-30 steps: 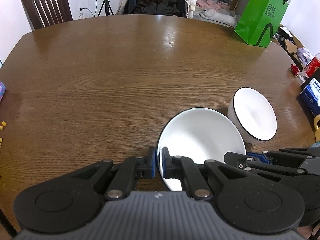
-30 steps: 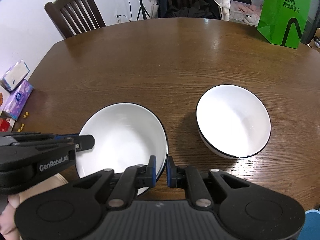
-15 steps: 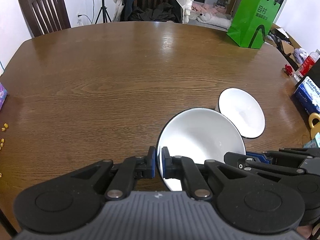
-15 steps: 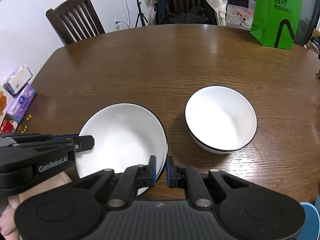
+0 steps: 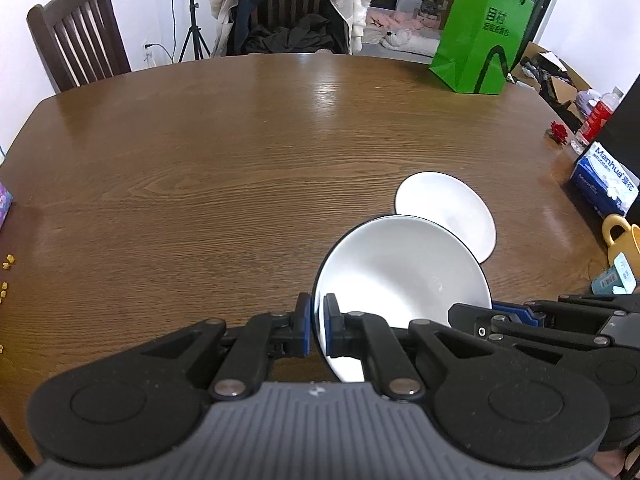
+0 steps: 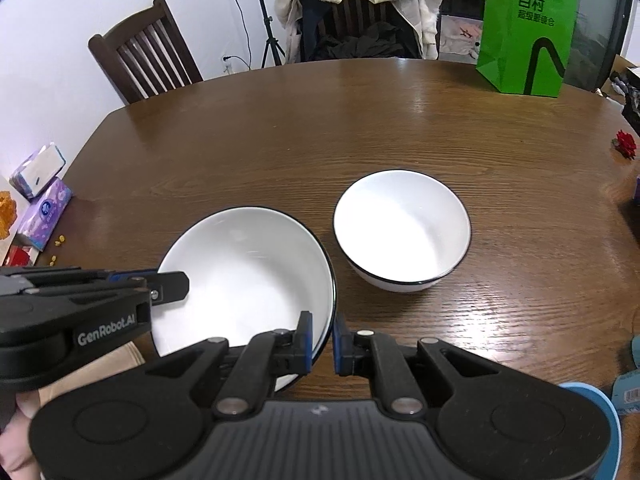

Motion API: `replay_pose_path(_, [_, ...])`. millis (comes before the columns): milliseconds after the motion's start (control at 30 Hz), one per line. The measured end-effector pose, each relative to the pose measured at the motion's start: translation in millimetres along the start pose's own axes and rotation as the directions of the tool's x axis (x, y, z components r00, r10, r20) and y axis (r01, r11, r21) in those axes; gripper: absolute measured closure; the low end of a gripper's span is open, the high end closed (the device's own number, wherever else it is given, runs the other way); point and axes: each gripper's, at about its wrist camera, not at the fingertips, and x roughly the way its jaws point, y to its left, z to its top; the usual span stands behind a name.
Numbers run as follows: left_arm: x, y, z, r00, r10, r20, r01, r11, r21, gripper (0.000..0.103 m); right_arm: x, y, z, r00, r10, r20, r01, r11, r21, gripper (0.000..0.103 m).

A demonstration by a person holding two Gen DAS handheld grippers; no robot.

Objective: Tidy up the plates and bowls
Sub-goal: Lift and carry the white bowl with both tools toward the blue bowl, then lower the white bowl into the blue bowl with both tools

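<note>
Bowls, two of them, white with thin black rims. The larger bowl (image 6: 248, 276) is gripped from both sides: the left hand-held gripper (image 5: 316, 326) is clamped on its rim at one edge, and the right hand-held gripper (image 6: 320, 338) is clamped on the rim at the opposite edge, a blue pad on either side of the wall each time. It is held tilted above the brown wooden worktop (image 6: 320, 140), close to the near edge. The smaller bowl (image 6: 402, 232) stands upright on the worktop just beside it, to the right, apart from it in the right wrist view. A green paper bag (image 6: 528, 28) stands at the far right of the worktop, and tissue packs (image 6: 42, 190) lie at the left edge.
</note>
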Motion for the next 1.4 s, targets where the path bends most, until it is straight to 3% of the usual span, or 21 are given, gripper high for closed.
replay_pose_path(733, [-25.2, -51.2, -12.8, 0.999, -0.034, 0.028, 0.032, 0.997, 0.071, 0.096, -43.3, -34.0, -27.2, 0.998, -0.030, 0.050, 0.028, 0.998, 0.053, 0.093])
replay_pose_path(1400, [-34.7, -117.5, -23.6, 0.994, -0.101, 0.032, 0.094, 0.982, 0.165, 0.096, -79.5, -89.5, -53.3, 0.992, -0.095, 0.082, 0.083, 0.987, 0.140, 0.094])
